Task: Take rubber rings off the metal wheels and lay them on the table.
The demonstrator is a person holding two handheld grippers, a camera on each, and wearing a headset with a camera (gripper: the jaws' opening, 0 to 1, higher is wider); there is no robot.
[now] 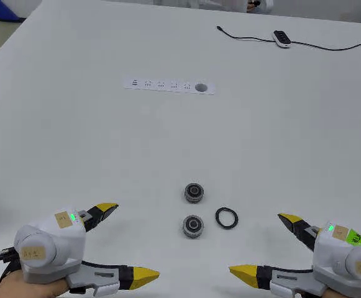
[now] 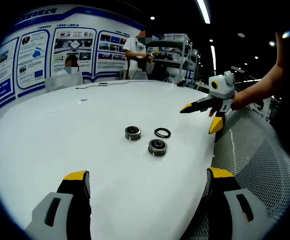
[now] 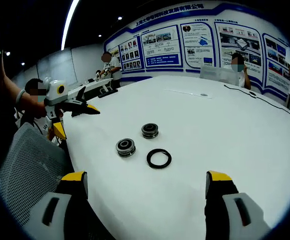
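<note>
Left hand-held gripper (image 1: 127,240) and right hand-held gripper (image 1: 264,244) hover at the near edge of the white counter (image 1: 74,143), each with yellow-tipped jaws spread wide and empty. Both carry tan stickers (writing too small to read), and the right one also has a green sticker. Between them stand a near wheel (image 1: 193,226) and a far wheel (image 1: 194,192). A loose ring (image 1: 227,218) lies flat just right of the near wheel, not touching it. Farther off are a power strip (image 1: 168,85) and a cable (image 1: 282,38). The wall has blue-framed posters (image 3: 204,42), their text illegible.
</note>
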